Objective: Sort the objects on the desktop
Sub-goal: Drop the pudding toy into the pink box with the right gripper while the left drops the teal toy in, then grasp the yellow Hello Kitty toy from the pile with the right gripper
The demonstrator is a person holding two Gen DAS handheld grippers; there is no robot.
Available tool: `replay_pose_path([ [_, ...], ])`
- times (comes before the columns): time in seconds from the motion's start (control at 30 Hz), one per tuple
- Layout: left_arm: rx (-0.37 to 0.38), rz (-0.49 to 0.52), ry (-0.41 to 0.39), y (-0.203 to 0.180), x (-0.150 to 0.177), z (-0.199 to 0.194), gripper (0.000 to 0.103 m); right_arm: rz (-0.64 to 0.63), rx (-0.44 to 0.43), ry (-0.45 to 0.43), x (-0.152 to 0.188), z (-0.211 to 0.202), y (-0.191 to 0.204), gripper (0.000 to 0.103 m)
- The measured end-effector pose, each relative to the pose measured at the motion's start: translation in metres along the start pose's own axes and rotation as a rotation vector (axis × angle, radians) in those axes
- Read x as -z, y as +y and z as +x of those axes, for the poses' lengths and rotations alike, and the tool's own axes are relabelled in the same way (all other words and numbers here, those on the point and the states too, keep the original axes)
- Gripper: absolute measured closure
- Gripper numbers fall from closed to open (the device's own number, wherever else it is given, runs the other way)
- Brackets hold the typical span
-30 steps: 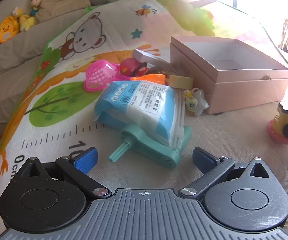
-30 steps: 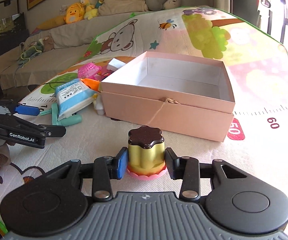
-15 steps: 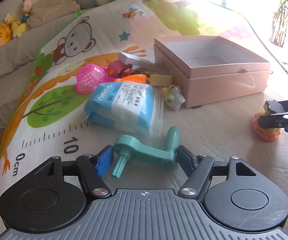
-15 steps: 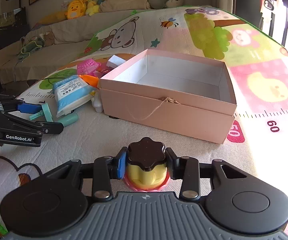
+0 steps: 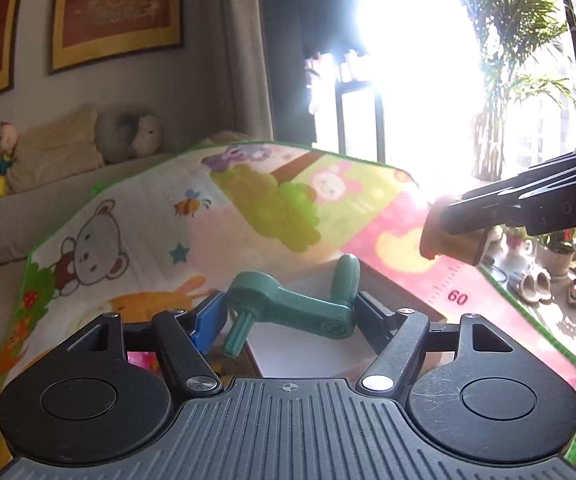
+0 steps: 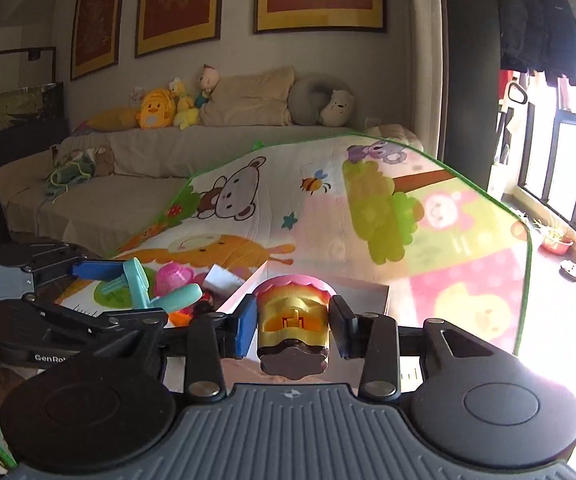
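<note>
both hand-held grippers have risen off the play mat [image 6: 328,208]. the left hand-held gripper [image 5: 288,312] carries the green crank handle [image 5: 292,308], its jaws easing wider. the right hand-held gripper [image 6: 293,322] stays clamped on the yellow pudding toy [image 6: 293,320], now tipped over. both hang above the pink box [image 6: 368,286], so drops look imminent.

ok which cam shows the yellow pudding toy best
The right wrist view: the yellow pudding toy sits centred and close between the right hand-held gripper pads, brown top toward the camera. The left wrist view shows only a backlit side of it at the right edge.
</note>
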State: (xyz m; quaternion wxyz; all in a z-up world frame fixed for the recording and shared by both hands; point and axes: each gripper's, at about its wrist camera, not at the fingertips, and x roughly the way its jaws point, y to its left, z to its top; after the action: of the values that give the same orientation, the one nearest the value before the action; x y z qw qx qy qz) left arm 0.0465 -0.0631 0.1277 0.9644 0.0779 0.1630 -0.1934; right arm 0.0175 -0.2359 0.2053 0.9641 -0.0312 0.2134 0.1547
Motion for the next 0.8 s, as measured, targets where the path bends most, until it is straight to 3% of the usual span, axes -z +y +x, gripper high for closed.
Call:
replay_pose_path([
  [0.07, -0.009, -0.03, 0.034, 0.003, -0.008, 0.032, 0.012, 0.037, 0.01, 0.014, -0.017, 0.032, -0.014, 0.063],
  [0.13, -0.038, -0.049, 0.073, 0.01, -0.004, 0.046, 0.011, 0.065, 0.048, 0.028, -0.021, 0.052, -0.022, 0.053],
  [0.2, -0.055, -0.069, 0.094, 0.02, 0.01, 0.042, 0.005, 0.06, 0.061, 0.037, -0.017, 0.061, -0.025, 0.053],
  [0.3, -0.132, -0.031, 0.138, 0.03, 0.041, 0.03, 0.003, 0.066, 0.058, 0.038, -0.002, 0.063, -0.028, 0.047],
  [0.43, -0.206, 0.029, 0.221, 0.039, 0.081, 0.026, 0.003, 0.042, 0.06, 0.061, 0.02, 0.067, -0.02, 0.046],
  [0.5, -0.225, 0.031, 0.268, 0.044, 0.095, 0.028, 0.003, 0.005, 0.036, 0.081, 0.027, 0.072, -0.009, 0.046],
  [0.67, -0.371, -0.005, 0.31, 0.076, 0.111, 0.019, 0.002, -0.111, -0.071, 0.12, 0.037, 0.085, 0.041, 0.046],
  [0.8, -0.537, 0.001, 0.323, 0.11, 0.119, 0.002, 0.002, -0.273, -0.113, 0.122, 0.048, 0.101, 0.095, 0.045],
])
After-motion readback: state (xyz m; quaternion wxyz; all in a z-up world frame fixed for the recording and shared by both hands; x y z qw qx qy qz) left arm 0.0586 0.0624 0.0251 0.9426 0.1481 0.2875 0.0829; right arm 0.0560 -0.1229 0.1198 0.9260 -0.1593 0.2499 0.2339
